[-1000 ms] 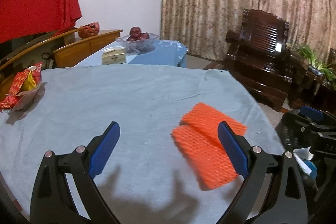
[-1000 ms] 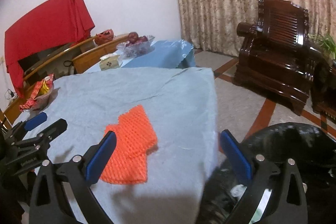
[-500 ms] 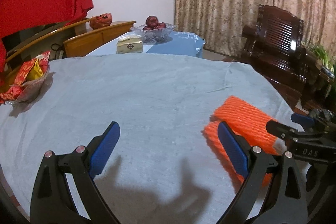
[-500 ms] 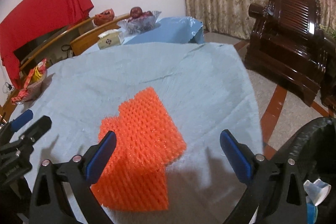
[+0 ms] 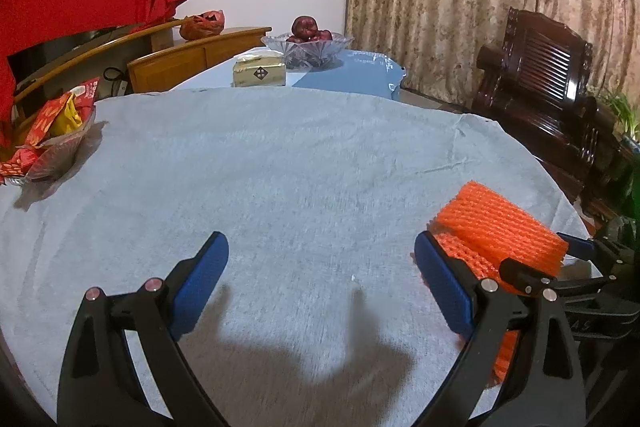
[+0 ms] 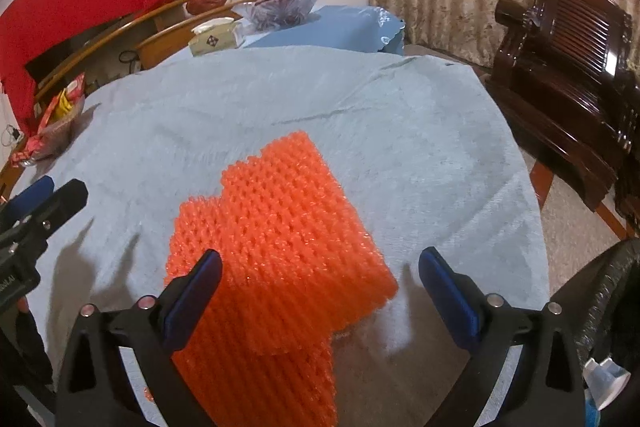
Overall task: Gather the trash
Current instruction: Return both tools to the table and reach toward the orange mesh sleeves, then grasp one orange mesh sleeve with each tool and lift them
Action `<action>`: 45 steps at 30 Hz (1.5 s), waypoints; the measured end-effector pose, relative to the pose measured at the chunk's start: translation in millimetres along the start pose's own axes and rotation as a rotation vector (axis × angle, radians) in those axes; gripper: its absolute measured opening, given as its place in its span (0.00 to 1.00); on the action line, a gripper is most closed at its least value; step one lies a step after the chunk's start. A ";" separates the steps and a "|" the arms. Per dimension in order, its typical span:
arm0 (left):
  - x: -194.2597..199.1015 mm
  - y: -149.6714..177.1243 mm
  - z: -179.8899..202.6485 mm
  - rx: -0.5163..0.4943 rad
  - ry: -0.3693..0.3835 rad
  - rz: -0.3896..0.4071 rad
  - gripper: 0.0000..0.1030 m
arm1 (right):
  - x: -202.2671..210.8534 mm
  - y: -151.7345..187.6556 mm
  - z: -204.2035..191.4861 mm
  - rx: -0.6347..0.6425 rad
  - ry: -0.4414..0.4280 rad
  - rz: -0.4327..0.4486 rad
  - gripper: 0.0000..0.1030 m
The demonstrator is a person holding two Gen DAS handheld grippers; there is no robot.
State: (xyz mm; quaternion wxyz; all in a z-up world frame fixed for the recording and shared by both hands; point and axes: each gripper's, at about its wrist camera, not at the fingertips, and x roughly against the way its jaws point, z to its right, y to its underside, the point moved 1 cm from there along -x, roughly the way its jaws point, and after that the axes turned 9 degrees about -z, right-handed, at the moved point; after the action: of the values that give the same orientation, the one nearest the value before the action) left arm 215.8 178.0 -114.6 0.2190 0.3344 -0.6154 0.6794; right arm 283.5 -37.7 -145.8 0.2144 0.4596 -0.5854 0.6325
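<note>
Orange foam netting (image 6: 276, 239), two overlapping sleeves near table's (image 6: 400, 131) right edge: likely light, soft, compressible; pinch overlapped middle. Right gripper (image 6: 320, 291) and left gripper (image 5: 320, 279) both gape, empty.

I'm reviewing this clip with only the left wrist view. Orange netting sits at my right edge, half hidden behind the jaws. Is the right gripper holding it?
Observer: No. The right gripper is open, and the orange netting lies on the grey cloth, between its jaws and running under the left one.
Operator: Is it one piece?
Observer: It looks like two sheets, one overlapping the other.
Operator: Is there anywhere to drop it?
Observer: A black bin bag stands past the table edge on the gripper's right, with a white and blue scrap beside it. I cannot tell if the scrap is inside.
</note>
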 end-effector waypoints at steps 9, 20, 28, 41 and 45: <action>-3.2 1.3 5.4 -0.007 0.008 -0.006 0.89 | -4.2 2.2 0.7 0.007 -0.050 -0.030 0.68; 2.4 5.1 23.7 -0.034 0.032 -0.008 0.89 | 15.9 1.8 13.2 -0.043 -0.121 0.011 0.36; 6.2 9.3 47.8 -0.065 0.082 -0.019 0.89 | 38.9 5.7 26.4 -0.086 -0.112 0.045 0.21; -13.8 34.4 105.2 -0.128 0.184 -0.143 0.83 | 74.7 25.6 58.7 -0.166 -0.085 0.085 0.20; -22.0 42.3 117.8 -0.134 0.209 -0.193 0.74 | 78.7 30.5 68.2 -0.185 -0.081 0.086 0.20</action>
State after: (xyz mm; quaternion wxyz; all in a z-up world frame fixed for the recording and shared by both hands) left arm 222.5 58.6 -157.4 0.3677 0.3041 -0.5984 0.6436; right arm 243.1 -129.4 -104.3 0.2044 0.4376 -0.6687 0.5654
